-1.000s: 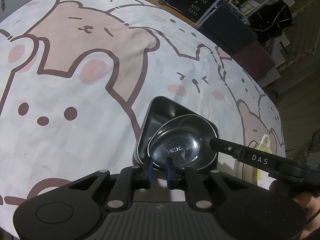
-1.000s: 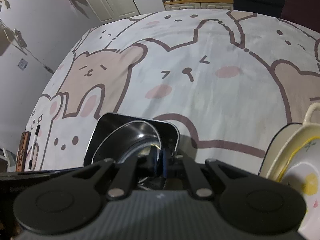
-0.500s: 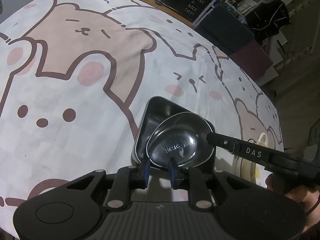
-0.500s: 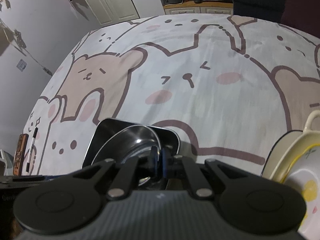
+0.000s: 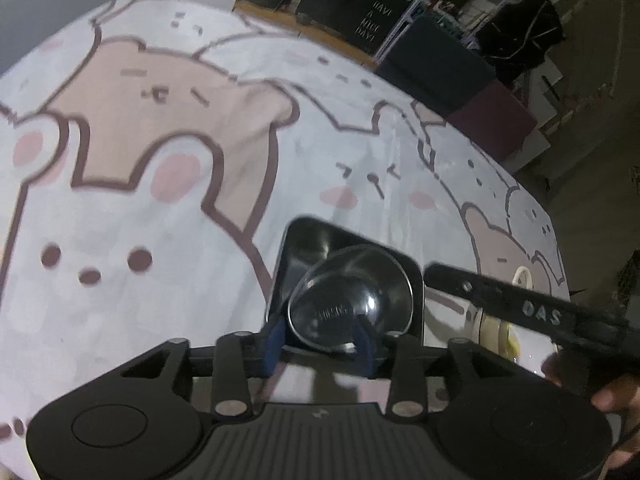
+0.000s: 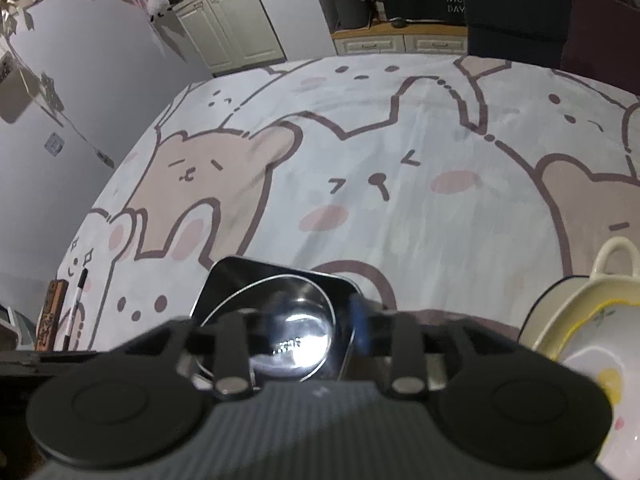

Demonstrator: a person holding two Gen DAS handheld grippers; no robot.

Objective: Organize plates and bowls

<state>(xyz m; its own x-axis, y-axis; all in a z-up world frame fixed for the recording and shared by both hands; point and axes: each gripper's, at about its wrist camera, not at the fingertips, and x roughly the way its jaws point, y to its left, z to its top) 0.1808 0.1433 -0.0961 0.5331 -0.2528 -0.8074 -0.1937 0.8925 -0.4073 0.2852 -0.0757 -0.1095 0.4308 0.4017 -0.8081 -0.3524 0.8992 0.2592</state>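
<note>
Both the left gripper [image 5: 318,346] and right gripper [image 6: 304,328] are opening, releasing the light, stiff, slippery steel bowl [image 5: 350,306] whose thin near rim offers the best hold.

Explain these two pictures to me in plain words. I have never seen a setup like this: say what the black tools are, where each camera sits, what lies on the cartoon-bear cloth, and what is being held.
There is no robot here. A person holds a black two-finger gripper in each hand, and each one carries a wide-angle camera looking along its fingers. One picture comes from the left gripper, the other from the right gripper. In the left picture the right tool's dark arm also crosses at the right side.

On the bear-print cloth a round shiny steel bowl sits inside a dark square metal tray. Cream and yellow ceramic dishes stand to the right, and a marker pen lies at the far left.

Both grippers' jaws are opening around the bowl's rim, so nothing looks firmly held.
</note>
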